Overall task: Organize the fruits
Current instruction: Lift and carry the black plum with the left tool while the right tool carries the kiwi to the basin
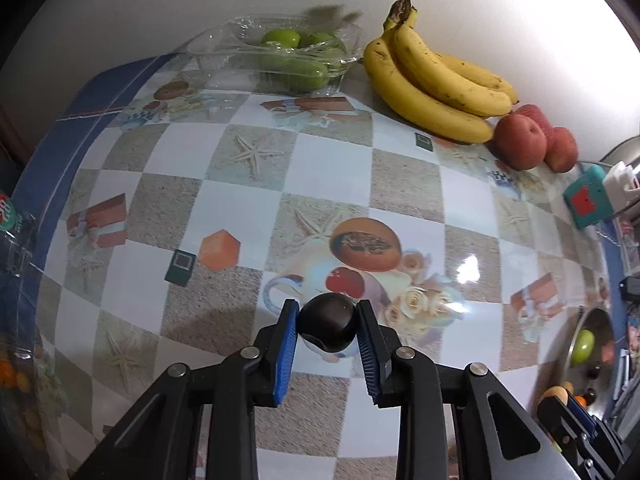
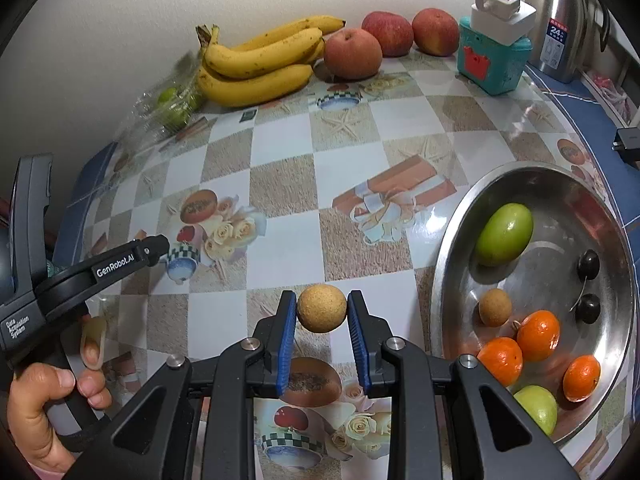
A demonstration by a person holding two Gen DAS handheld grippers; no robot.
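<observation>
My left gripper point(image 1: 328, 326) is shut on a small dark round fruit point(image 1: 328, 326), held just above the patterned tablecloth. My right gripper point(image 2: 322, 314) is shut on a tan, rough-skinned round fruit point(image 2: 322, 308), left of a steel bowl point(image 2: 452, 248). The bowl holds a green fruit point(image 2: 505, 234), another tan fruit point(image 2: 495, 307), two dark cherries point(image 2: 588, 265), three oranges point(image 2: 538, 335) and a pale green fruit point(image 2: 538, 408). The left gripper's body point(image 2: 120, 262) shows at the left of the right wrist view, in a person's hand point(image 2: 40, 408).
Along the back wall lie a banana bunch point(image 1: 432, 80), red apples point(image 1: 520, 142) and a clear plastic tray point(image 1: 224, 46) of green fruit. A teal box point(image 2: 494, 60) with a white plug and a steel kettle point(image 2: 564, 20) stand at the back right. A clear bag point(image 1: 20, 320) lies at the left edge.
</observation>
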